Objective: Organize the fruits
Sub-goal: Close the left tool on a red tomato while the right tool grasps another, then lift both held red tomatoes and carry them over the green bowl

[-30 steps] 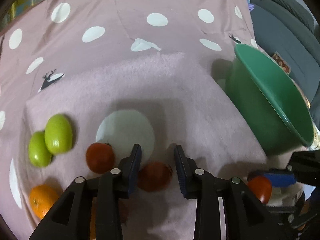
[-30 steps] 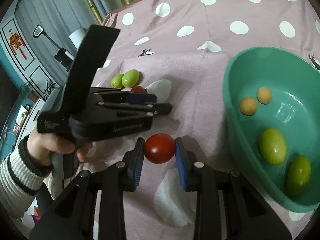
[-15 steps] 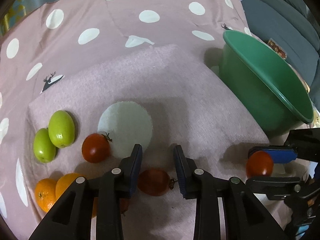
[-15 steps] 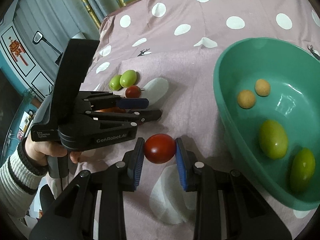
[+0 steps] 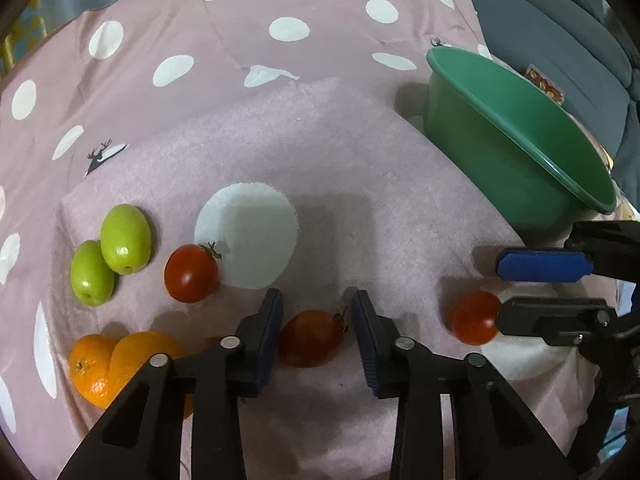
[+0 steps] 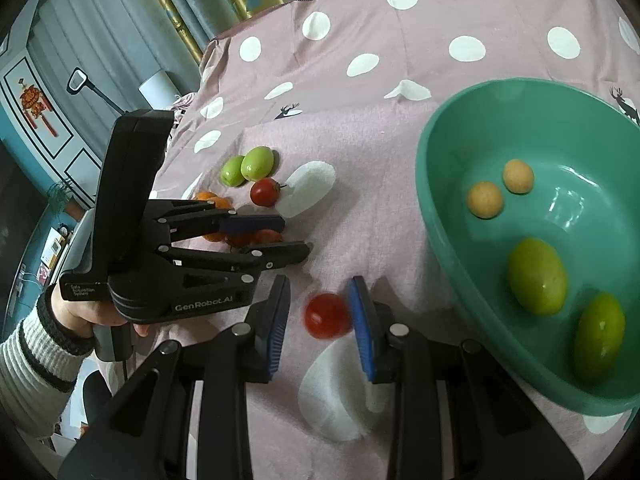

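Observation:
In the left wrist view my left gripper (image 5: 318,320) is closing on a dark red tomato (image 5: 310,338) that lies on the pink cloth, and the pads touch its sides. My right gripper (image 6: 319,304) holds its pads apart. A blurred red tomato (image 6: 328,316) sits below them against the right pad only, loose. From the left wrist it shows as a tomato (image 5: 474,316) at the tip of the right gripper (image 5: 500,292). Another tomato (image 5: 192,274), two green fruits (image 5: 126,238) and oranges (image 5: 92,372) lie to the left. The green bowl (image 6: 580,200) holds two tan fruits (image 6: 484,199) and two green ones (image 6: 538,276).
A person's hand (image 6: 100,316) in a striped sleeve holds the left gripper (image 6: 294,236) just left of my right one. A grey sofa (image 5: 560,20) lies beyond the bowl (image 5: 540,132). The cloth's edge and curtains (image 6: 200,0) are at the far left.
The tomato that my right gripper held between both pads has slipped down and looks smaller and blurred. The left gripper has shifted a little, staying around its tomato; more of the oranges shows.

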`<state>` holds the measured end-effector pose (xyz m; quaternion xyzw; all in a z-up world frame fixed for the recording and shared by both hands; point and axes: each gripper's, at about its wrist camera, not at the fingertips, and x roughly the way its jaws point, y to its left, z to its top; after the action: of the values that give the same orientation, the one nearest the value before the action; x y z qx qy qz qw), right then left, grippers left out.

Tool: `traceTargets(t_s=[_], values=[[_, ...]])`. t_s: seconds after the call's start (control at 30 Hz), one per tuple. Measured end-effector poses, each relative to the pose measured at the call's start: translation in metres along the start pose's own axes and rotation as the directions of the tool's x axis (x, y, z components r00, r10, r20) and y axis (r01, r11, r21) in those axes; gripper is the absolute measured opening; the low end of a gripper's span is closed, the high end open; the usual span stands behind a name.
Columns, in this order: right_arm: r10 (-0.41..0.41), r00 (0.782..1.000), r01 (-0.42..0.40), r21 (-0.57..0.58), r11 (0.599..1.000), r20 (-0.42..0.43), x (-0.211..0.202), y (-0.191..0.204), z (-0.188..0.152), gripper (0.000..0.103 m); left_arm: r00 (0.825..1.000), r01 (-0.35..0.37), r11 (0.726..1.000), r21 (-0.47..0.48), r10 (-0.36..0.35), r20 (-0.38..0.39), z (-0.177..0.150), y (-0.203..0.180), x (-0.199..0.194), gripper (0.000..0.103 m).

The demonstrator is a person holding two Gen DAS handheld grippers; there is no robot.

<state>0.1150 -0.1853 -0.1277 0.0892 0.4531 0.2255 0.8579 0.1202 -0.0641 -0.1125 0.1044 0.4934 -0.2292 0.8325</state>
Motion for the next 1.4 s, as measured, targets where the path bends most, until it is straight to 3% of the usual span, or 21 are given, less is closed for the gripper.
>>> traceTargets(t_s=[0.37, 0.57, 0.77, 0.9, 0.97, 1.07, 1.4], values=[[0.022, 0.999, -0.023, -0.026, 0.999, -0.043, 0.011, 0.009, 0.001, 0.032, 0.999, 0.028, 0.999, -0.046, -0.028, -0.016, -0.017, 0.008, -0.011, 0.029], [0.087, 0.991, -0.096, -0.098, 0.991, -0.098, 0.034, 0.031, 0.021, 0.033, 1.0, 0.013, 0.998, -0.06, -0.013, -0.006, -0.032, 0.012, -0.019, 0.029], [0.013, 0.987, -0.042, -0.18, 0.983, -0.162, 0.047, 0.046, 0.012, 0.042, 0.999, 0.041, 0.996, -0.085, -0.04, 0.006, -0.043, 0.022, -0.025, 0.029], [-0.017, 0.982, -0.018, -0.181, 0.983, -0.187, 0.054, 0.042, 0.006, 0.041, 0.999, 0.042, 0.996, -0.083, -0.041, 0.013, -0.044, 0.022, -0.025, 0.029], [-0.017, 0.982, -0.017, -0.18, 0.984, -0.188, 0.055, 0.04, 0.005, 0.04, 0.999, 0.046, 0.995, -0.086, -0.045, 0.018, -0.044, 0.023, -0.025, 0.029], [-0.038, 0.982, 0.001, -0.201, 0.98, -0.183, 0.057, 0.041, 0.005, 0.031, 0.999, 0.041, 0.996, -0.082, -0.04, 0.019, -0.046, 0.022, -0.026, 0.029], [0.008, 0.993, -0.023, -0.127, 0.992, -0.117, 0.036, 0.039, 0.001, 0.031, 0.998, 0.039, 0.986, -0.163, -0.03, 0.056, -0.055, 0.034, -0.04, 0.029]])
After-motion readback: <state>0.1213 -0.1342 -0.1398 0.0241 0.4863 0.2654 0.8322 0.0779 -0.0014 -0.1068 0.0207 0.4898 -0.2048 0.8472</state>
